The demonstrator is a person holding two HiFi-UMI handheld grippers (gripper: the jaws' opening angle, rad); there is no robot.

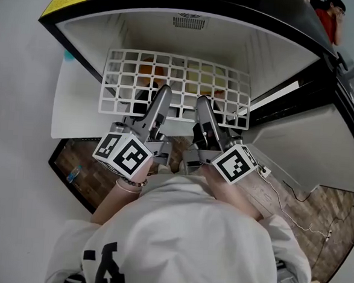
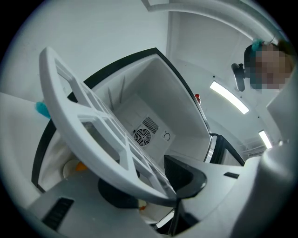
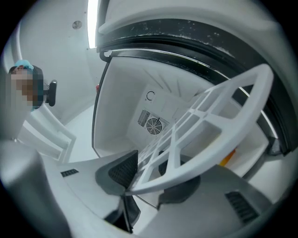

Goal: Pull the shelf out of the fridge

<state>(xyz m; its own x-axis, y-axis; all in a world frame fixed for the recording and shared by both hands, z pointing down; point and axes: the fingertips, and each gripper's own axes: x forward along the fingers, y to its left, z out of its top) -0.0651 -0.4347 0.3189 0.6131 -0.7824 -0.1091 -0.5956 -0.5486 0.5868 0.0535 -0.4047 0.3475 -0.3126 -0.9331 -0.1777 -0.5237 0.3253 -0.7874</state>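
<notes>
In the head view we look down into the open fridge (image 1: 244, 43). The white grid shelf (image 1: 124, 80) lies across its mouth, front edge toward us. Through the grid we see something orange (image 1: 149, 70) below, near the shelf's back edge. The left gripper (image 1: 163, 93) and the right gripper (image 1: 201, 103) both reach the shelf's front edge, side by side near its middle, the left one toward the left corner.

In the left gripper view, the front rail of the shelf (image 2: 88, 123) runs slantwise between the two jaws of the left gripper (image 2: 156, 188). The dark pads are closed partway and press on the rail from both sides. Behind it we see the fridge's back wall with a round fan grille (image 2: 141, 136).

In the right gripper view, the right gripper (image 3: 151, 179) likewise has its jaws half closed on the shelf (image 3: 223, 139), pads against the front rail. The fan grille (image 3: 154, 125) shows beyond.
</notes>
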